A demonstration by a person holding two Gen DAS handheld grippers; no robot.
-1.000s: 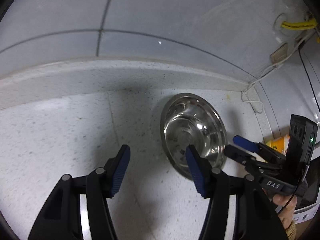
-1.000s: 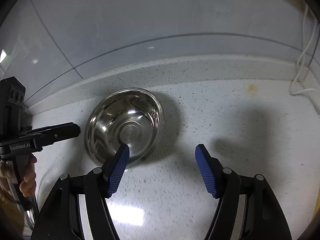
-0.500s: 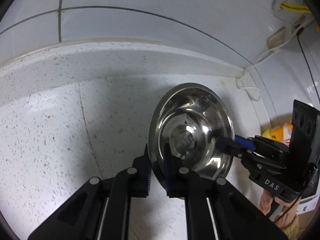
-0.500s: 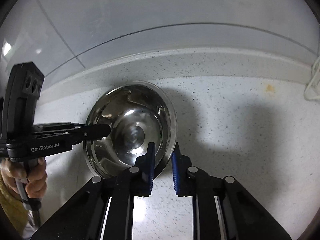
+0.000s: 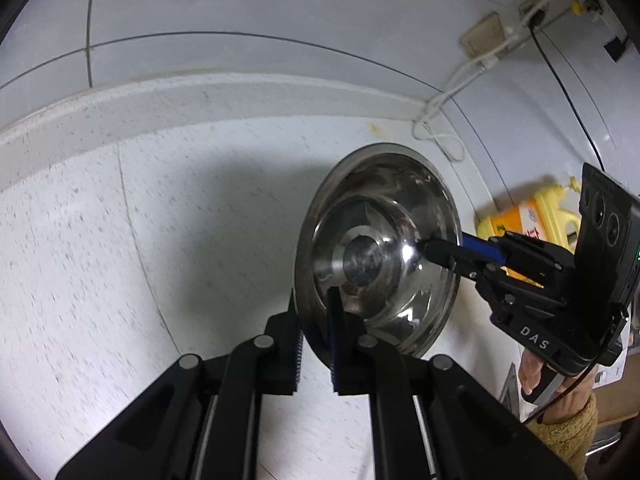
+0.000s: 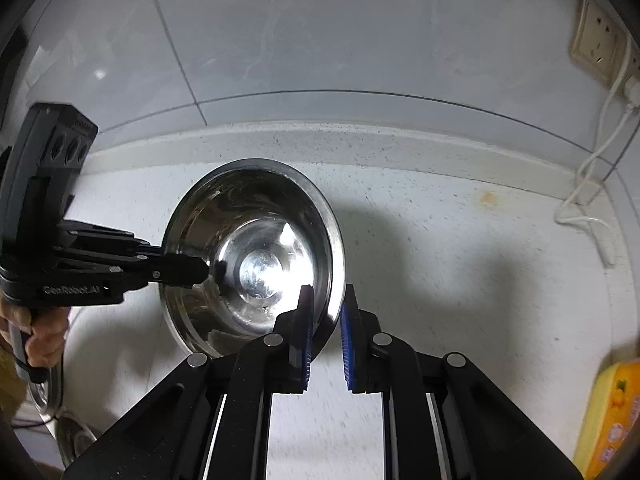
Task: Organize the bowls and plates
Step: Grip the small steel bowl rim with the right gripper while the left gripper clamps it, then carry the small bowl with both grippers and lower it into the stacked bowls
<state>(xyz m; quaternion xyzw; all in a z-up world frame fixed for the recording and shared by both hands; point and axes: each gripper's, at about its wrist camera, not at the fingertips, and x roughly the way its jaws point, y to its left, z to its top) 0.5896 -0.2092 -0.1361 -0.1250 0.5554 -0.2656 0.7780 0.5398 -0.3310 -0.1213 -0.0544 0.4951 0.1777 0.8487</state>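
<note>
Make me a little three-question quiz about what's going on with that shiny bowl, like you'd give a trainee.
1. True or false: only one tool grips the steel bowl.
2. Where does the left tool hold the bowl? A) its near rim, B) its centre, C) nowhere.
3. What lies at the back right of the counter, below the wall socket?

Key:
1. False. The right tool also clamps the rim, on the opposite side.
2. A.
3. A white cable, looped on the countertop.
</note>
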